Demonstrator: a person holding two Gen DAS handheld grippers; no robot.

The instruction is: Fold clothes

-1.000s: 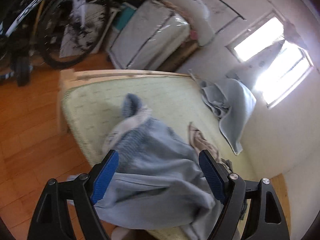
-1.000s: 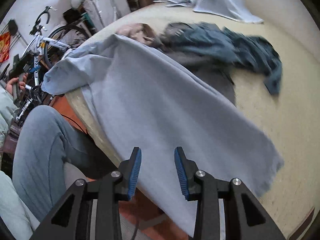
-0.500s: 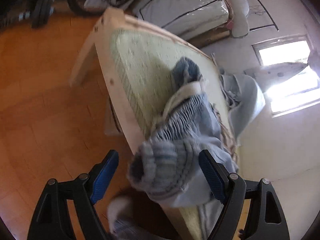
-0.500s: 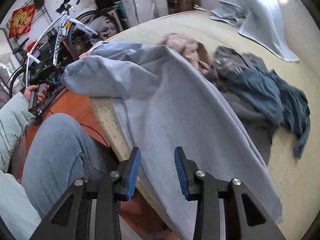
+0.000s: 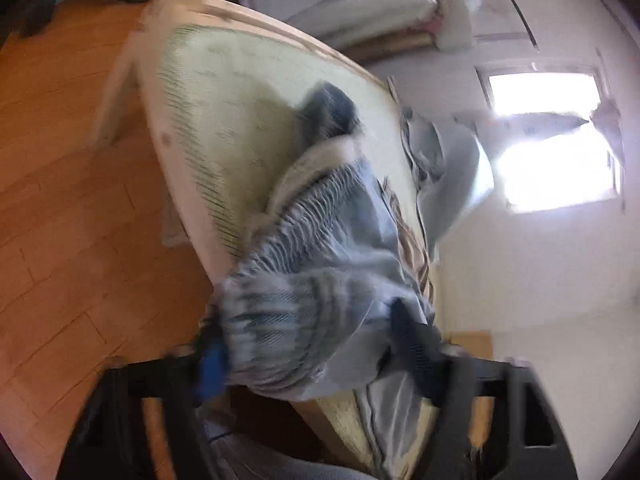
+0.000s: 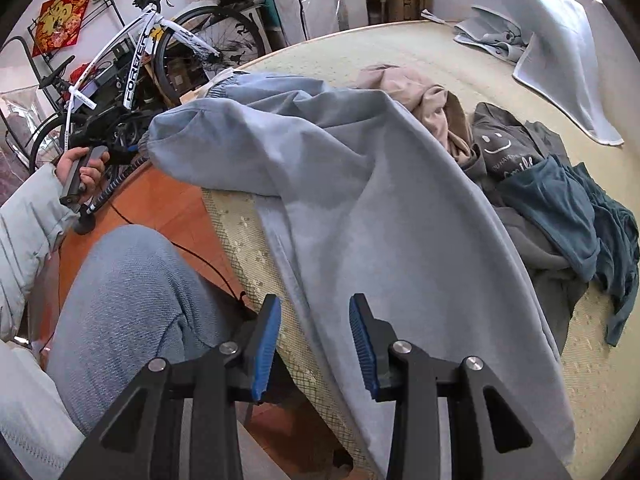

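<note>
A light blue garment (image 6: 380, 200) is spread across the near edge of the bed (image 6: 420, 48) and hangs over its side. My right gripper (image 6: 314, 346) is open just above the garment's hanging edge, with cloth showing between its blue pads (image 6: 266, 344). The left wrist view is blurred. In it the garment's ribbed cuff (image 5: 288, 320) is bunched at the bed's corner, between the spread fingers of my open left gripper (image 5: 312, 356). In the right wrist view a hand (image 6: 82, 168) holds the left gripper's handle next to that cuff (image 6: 146, 148).
Further back on the bed lie a beige garment (image 6: 420, 96), a grey one with a smiley print (image 6: 504, 148), a teal one (image 6: 560, 208) and a pale blue blanket (image 6: 560, 40). The person's knee (image 6: 120, 300) is against the bed's side. A bicycle (image 6: 160, 40) stands on the wooden floor (image 5: 80, 220).
The left gripper has dropped beside the bed's corner and closed in on the ribbed cuff, which now sits between its fingers. The right gripper has drawn back towards the bed's edge, still open.
</note>
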